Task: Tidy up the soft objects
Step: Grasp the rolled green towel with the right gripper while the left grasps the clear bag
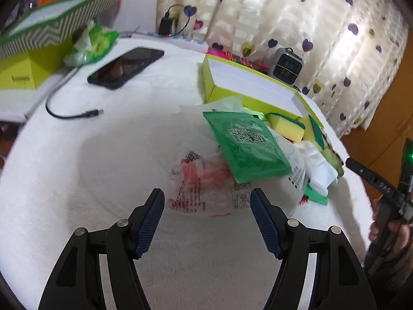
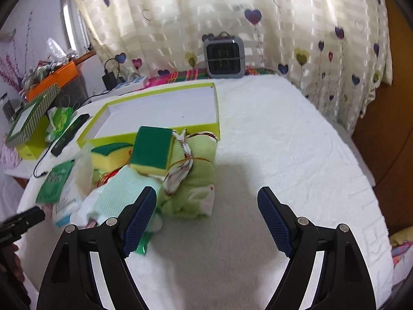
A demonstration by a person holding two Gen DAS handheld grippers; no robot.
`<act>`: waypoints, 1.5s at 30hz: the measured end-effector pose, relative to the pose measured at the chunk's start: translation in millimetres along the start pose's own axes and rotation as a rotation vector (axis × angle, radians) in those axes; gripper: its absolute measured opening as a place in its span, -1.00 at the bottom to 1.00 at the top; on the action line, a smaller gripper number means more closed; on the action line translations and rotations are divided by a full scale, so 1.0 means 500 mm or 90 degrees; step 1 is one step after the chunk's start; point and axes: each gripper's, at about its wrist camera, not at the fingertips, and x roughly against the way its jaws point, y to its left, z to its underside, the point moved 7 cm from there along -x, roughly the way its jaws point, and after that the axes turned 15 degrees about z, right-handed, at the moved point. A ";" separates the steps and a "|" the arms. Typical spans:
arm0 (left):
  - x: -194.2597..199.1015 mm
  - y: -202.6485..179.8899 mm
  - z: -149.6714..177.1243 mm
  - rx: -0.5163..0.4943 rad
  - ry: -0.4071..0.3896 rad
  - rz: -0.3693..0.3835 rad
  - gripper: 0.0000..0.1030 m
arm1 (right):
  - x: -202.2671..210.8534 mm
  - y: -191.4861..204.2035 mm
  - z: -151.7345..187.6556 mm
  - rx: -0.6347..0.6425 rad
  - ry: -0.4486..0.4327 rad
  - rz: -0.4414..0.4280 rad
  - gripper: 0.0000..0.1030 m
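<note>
A heap of soft things lies on the white table cover in front of an open lime-green box (image 1: 247, 80) (image 2: 165, 108). In the left wrist view I see a clear bag with red print (image 1: 198, 188), a green packet (image 1: 247, 144) and yellow-green sponges (image 1: 286, 126). My left gripper (image 1: 207, 199) stands open just short of the clear bag. In the right wrist view two sponges (image 2: 152, 149), a light green cloth (image 2: 196, 188) and a mint cloth (image 2: 121, 188) are piled together. My right gripper (image 2: 207, 199) is open, its left finger beside the mint cloth.
A black phone (image 1: 126, 67) and a loose cable (image 1: 74, 113) lie at the left. Lime boxes (image 1: 28, 69) stand at the far left, with a striped lid on top. A small grey heater (image 2: 224, 58) sits by the heart-print curtain. The other gripper's handle and a hand (image 1: 389, 206) show at the right edge.
</note>
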 end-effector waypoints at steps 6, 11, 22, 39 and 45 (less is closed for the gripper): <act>-0.017 0.019 -0.020 0.008 0.004 -0.009 0.35 | -0.035 -0.006 -0.015 -0.013 0.020 -0.008 0.57; -0.032 0.028 -0.036 0.009 0.007 -0.021 0.35 | -0.061 0.000 -0.024 -0.014 0.036 -0.017 0.57; -0.047 0.055 -0.058 0.019 0.010 -0.039 0.35 | -0.105 0.010 -0.023 -0.022 0.076 -0.042 0.57; -0.045 0.075 -0.069 0.020 -0.010 -0.066 -0.09 | -0.115 0.054 -0.017 0.005 0.094 -0.138 -0.11; -0.037 0.085 -0.071 0.034 -0.018 -0.065 -0.30 | -0.105 0.054 -0.014 0.006 0.086 -0.141 -0.24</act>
